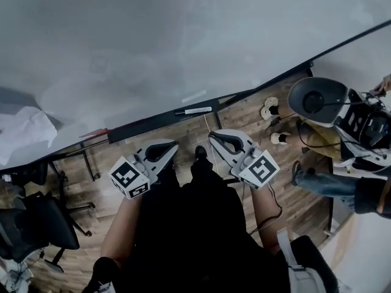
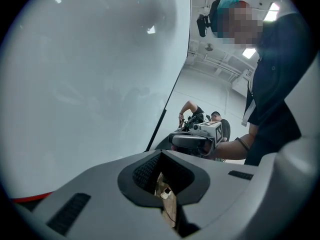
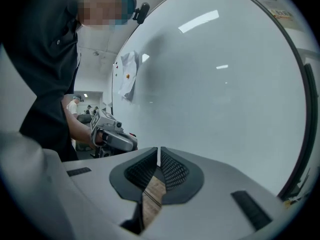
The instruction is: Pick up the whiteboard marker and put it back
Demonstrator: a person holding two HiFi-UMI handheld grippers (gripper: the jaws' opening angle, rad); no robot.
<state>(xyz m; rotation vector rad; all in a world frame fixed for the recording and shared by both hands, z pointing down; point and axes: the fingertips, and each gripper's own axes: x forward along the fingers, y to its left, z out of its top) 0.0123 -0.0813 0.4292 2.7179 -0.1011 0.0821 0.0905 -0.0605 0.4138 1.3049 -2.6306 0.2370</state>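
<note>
The whiteboard marker, white with a dark cap, lies on the dark tray along the lower edge of the big whiteboard. Both grippers hang a little short of the tray, over the wooden floor. My left gripper is down-left of the marker, shut and holding nothing. My right gripper is just down-right of it, also shut and holding nothing. In the left gripper view the pads meet in front of the whiteboard. The right gripper view shows its pads pressed together. The marker is out of sight in both gripper views.
A small white strip sticks to the board above the marker. A red pen-like thing lies further left on the tray. Crumpled paper hangs at the board's left. An office chair stands left; a person with equipment sits right.
</note>
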